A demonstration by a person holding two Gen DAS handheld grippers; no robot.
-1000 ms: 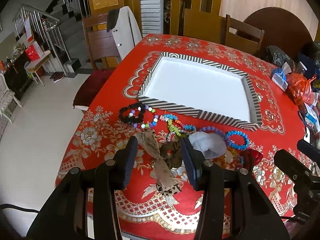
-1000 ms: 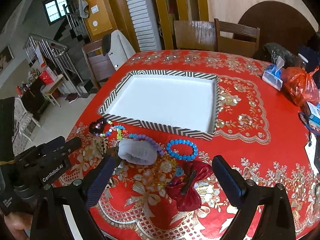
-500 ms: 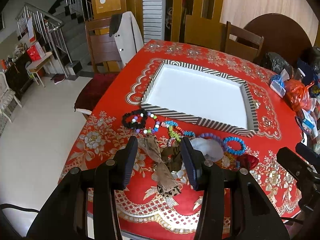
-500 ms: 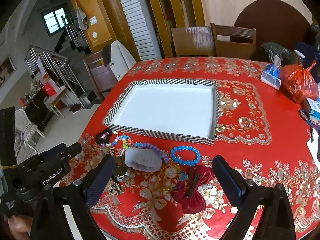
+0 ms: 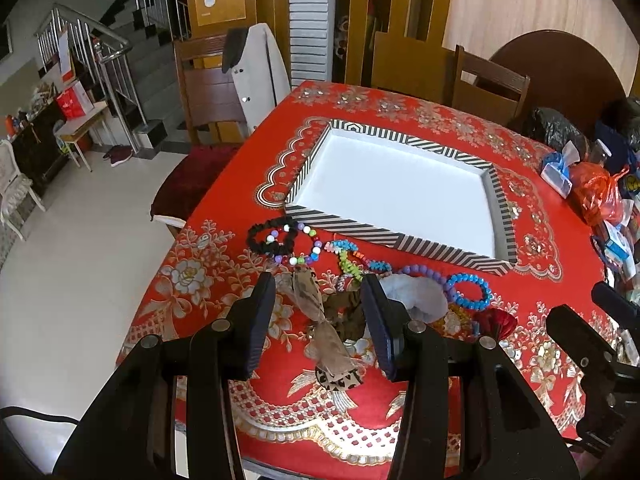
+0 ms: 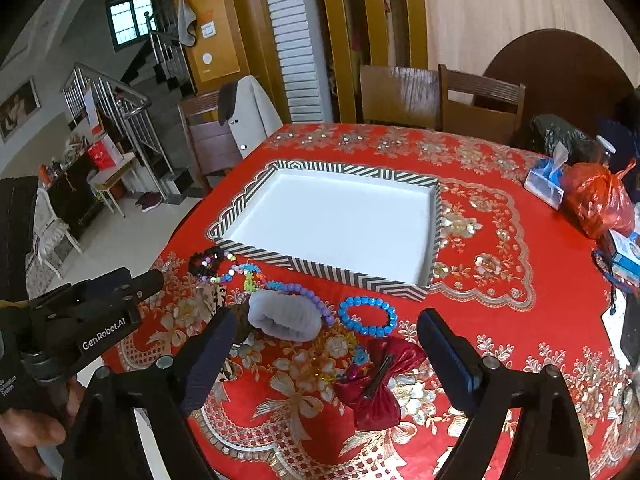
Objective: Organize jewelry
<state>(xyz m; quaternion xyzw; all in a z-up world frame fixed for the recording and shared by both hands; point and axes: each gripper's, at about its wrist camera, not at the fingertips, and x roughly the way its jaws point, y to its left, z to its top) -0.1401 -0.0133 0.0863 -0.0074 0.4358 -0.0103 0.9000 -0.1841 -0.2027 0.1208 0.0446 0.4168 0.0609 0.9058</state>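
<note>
Jewelry is lying strewn on the red tablecloth [image 6: 500, 320] just near of the striped tray [image 6: 332, 270], whose white floor is sitting bare. The left gripper [image 5: 318, 312] is hovering wide over a limp brown bow [image 5: 320, 320]; the right gripper [image 6: 326, 354] is gaping above the red bow [image 6: 374, 384]. Both look light and soft, best pinched at the knot. The blue bracelet [image 6: 368, 316] looks slippery.

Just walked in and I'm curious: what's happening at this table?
A person holds a gripper in each hand over jewelry lying on a red tablecloth. The left gripper is open above a brown bow; the right gripper is open above a red bow. The striped tray holds nothing yet; the bead bracelets lie in front of it.
</note>
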